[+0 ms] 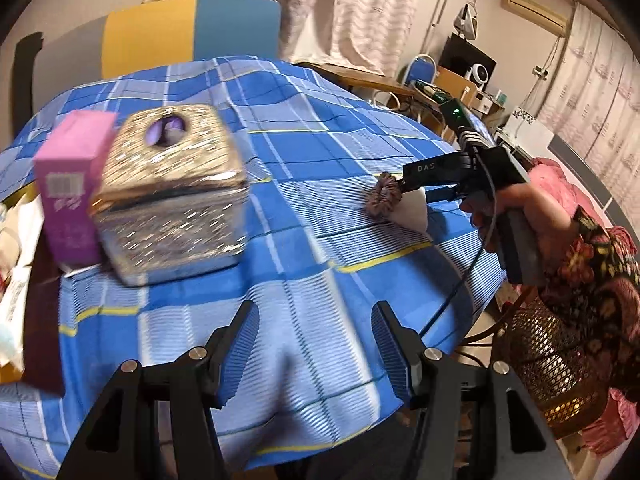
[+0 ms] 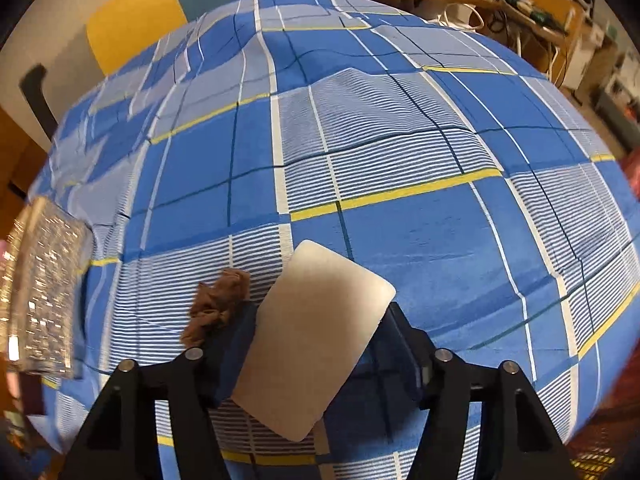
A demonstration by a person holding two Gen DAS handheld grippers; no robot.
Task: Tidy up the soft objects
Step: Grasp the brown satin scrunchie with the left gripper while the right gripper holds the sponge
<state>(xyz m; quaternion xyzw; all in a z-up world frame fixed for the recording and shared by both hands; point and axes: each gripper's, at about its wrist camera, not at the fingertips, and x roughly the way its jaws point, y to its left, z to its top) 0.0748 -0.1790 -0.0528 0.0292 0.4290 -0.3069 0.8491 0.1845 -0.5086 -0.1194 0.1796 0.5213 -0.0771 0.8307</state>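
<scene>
Right hand-held gripper (image 2: 316,344) closed partway on a white, rounded-rectangular soft pad (image 2: 316,336), pinched across its short sides and carried just above the blue plaid cloth on the counter (image 2: 400,140). Just beside it on the left, a crumpled brownish patterned fabric scrunchie (image 2: 218,304), resting on the cloth against the left finger; seen from the left wrist, same scrunchie (image 1: 385,196) next to the pad (image 1: 414,212).

Left hand-held gripper (image 1: 316,344) wide open, holding nothing, hovering over the cloth short of a glittery silver box with a round top opening (image 1: 172,192) and a pink carton with a barcode (image 1: 72,184).

Likely light and spongy, that pad: yielding under squeeze, so best held mid-length, gently. Scrunchie floppy, near weightless; best pinched through its bunched body.

Readable writing: "DAS" on the right tool's black body (image 1: 426,168). Carton print too blurred.
</scene>
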